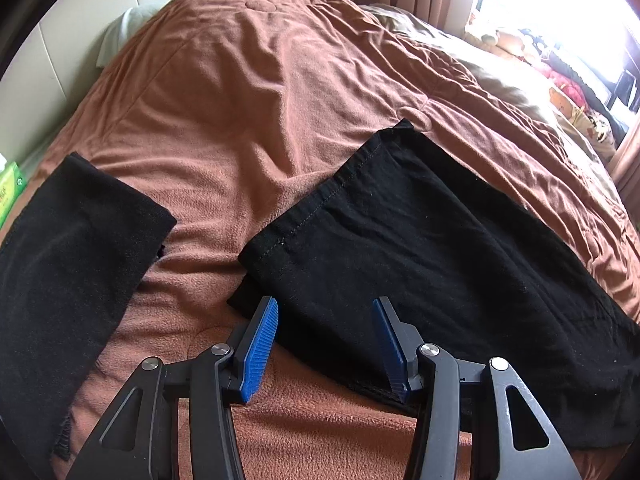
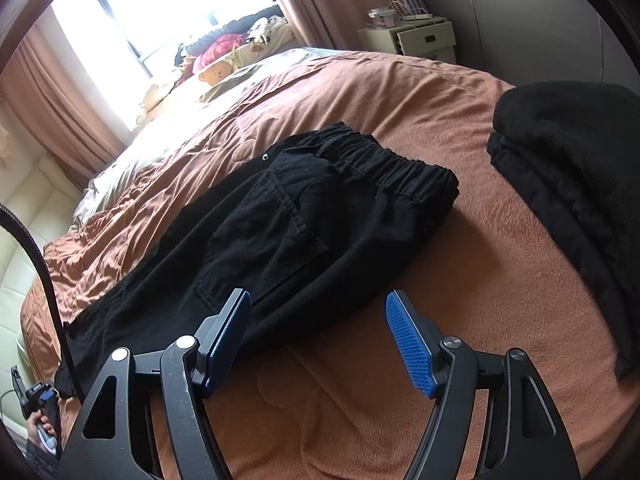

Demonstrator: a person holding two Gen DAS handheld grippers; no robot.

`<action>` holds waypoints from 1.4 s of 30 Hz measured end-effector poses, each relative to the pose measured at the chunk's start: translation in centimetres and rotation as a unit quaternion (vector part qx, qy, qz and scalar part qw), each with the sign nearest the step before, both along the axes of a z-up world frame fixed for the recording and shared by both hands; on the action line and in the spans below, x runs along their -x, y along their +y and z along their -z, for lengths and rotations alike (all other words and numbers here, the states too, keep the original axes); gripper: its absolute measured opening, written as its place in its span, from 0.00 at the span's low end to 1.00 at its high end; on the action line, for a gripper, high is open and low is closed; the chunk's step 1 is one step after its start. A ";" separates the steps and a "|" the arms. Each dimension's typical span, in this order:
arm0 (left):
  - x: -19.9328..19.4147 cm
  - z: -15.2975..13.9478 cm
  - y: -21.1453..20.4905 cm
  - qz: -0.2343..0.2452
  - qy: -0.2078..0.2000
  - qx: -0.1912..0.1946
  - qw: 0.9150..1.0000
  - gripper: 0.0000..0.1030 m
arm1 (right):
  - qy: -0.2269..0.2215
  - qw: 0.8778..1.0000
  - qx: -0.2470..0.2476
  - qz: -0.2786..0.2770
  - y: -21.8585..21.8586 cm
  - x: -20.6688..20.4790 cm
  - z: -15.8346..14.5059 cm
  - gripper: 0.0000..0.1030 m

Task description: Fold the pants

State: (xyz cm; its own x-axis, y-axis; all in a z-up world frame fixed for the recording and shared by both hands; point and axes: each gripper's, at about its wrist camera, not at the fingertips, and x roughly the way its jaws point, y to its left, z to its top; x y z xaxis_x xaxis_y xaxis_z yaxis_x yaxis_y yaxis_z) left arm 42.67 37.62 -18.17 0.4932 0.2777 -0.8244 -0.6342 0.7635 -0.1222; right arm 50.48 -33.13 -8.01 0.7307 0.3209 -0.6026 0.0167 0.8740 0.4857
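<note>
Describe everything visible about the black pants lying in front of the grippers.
The black pants lie flat on the brown blanket, apparently folded lengthwise, woven cotton-like cloth. An elastic gathered waistband and a stitched back pocket show at one end; the stitched leg hem lies at the other. Neither gripper grips them.

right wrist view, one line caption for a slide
Open right gripper nears the black pants lying on a brown blanket.

— What covers the bed? 
— A rumpled brown blanket, a pale quilt along its window-side edge.

— Beyond it? 
— Stuffed toys heaped below the bright window, pink curtains, a white nightstand, and a cream padded headboard.
</note>
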 end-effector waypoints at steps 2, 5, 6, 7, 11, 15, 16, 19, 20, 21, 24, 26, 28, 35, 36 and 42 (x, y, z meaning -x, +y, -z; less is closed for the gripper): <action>-0.4 0.8 0.0 0.000 -0.001 0.005 1.000 0.50 | 0.009 1.000 -0.014 0.008 -0.6 -0.1 0.7 0.68; -0.4 1.5 0.3 -0.006 -0.005 0.008 1.000 0.11 | 0.017 0.999 -0.029 0.016 -1.2 0.1 1.7 0.68; -0.2 1.7 0.4 -0.011 -0.004 0.008 1.000 0.04 | 0.020 0.999 -0.030 0.018 -1.2 0.1 2.0 0.68; 0.2 1.8 0.5 -0.015 -0.010 0.013 1.000 0.04 | 0.022 0.999 -0.030 0.019 -1.2 0.1 2.2 0.68; 2.1 1.4 0.6 -0.027 -0.024 0.022 0.999 0.02 | 0.021 0.999 -0.026 0.019 -0.9 0.5 2.3 0.68; 3.3 1.0 0.9 -0.029 -0.037 0.042 0.998 0.02 | 0.015 0.999 -0.029 0.017 -0.7 0.7 2.4 0.68; 3.4 0.9 0.9 -0.026 -0.038 0.045 0.998 0.03 | 0.015 0.999 -0.030 0.017 -0.7 0.7 2.5 0.68; 3.6 0.9 1.1 -0.035 -0.041 0.073 0.996 0.22 | 0.014 0.999 -0.035 0.014 -0.8 0.9 2.7 0.68; 3.7 1.0 1.2 -0.039 -0.049 0.081 0.995 0.44 | 0.013 0.999 -0.037 0.012 -0.8 1.0 2.7 0.68; 4.0 1.0 1.2 -0.044 -0.057 0.080 0.994 0.56 | 0.012 0.999 -0.041 0.009 -0.9 1.0 2.8 0.68; 3.9 1.3 1.1 -0.041 -0.066 0.092 0.993 0.57 | 0.009 0.998 -0.056 0.004 -1.0 1.0 3.1 0.68; 3.5 2.0 1.1 -0.034 -0.065 0.114 0.991 0.57 | 0.013 0.997 -0.072 0.006 -1.2 0.9 3.4 0.68; 2.8 2.5 0.9 -0.029 -0.058 0.116 0.991 0.57 | 0.016 0.996 -0.090 0.009 -1.5 0.7 3.9 0.68; 1.8 3.6 1.3 -0.045 -0.069 0.111 0.990 0.57 | 0.026 0.989 -0.144 0.032 -2.5 -0.1 5.7 0.74; 1.6 3.6 1.5 -0.048 -0.071 0.111 0.990 0.57 | 0.026 0.988 -0.150 0.034 -2.4 -0.3 5.9 0.74; 1.7 3.7 2.2 -0.059 -0.092 0.125 0.986 0.57 | 0.026 0.981 -0.187 0.049 -2.4 -3.5 7.3 0.74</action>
